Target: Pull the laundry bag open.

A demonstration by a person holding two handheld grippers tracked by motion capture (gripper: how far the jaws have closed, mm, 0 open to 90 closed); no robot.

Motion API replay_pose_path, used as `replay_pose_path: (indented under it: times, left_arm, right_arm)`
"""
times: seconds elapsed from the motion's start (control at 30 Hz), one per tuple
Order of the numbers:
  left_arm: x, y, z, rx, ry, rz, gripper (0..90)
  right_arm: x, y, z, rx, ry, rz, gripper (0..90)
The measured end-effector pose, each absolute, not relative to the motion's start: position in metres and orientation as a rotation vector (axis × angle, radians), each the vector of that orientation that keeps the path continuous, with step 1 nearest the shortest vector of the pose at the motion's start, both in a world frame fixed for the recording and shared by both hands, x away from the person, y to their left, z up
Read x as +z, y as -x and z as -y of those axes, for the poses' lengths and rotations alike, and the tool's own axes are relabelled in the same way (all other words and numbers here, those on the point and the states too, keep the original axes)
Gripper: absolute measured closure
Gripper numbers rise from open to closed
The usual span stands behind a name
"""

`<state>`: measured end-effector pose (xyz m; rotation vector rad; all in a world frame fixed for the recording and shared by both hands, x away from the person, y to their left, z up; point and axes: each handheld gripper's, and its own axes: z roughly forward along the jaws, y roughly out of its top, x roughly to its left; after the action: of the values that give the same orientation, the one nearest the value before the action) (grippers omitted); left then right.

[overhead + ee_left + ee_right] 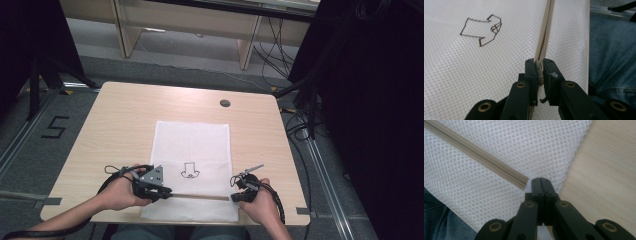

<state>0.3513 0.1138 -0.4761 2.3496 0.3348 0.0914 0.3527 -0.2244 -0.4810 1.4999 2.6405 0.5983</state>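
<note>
Zipper pull sits clamped in the left gripper; right gripper (clenched on mesh bag) should hold taut while the left draws steadily along the zipper.

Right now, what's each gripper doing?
Left gripper: shut on the zipper pull.
Right gripper: shut, pinching the mesh bag by the zipper's end.

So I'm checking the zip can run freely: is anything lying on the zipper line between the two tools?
Nothing visible. The left tool pinches the zipper pull, the right tool clamps the mesh bag at the zipper's far end, and the line between them lies bare.
</note>
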Motion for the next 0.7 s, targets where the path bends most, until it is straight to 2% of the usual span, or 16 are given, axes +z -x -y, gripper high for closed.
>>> replay_pose_path:
  times: [0.47, 0.7]
  left_arm:
    - [-0.477, -0.351, -0.127, 0.100, -2.350, -0.356, 82.4]
    - [-0.479, -0.352, -0.150, 0.123, -2.367, -0.399, 82.4]
  right_arm:
    - [-0.482, -0.353, 0.224, 0.624, -1.465, -2.655, 90.0]
    - [-0.481, -0.353, 0.224, 0.609, -1.469, -2.656, 90.0]
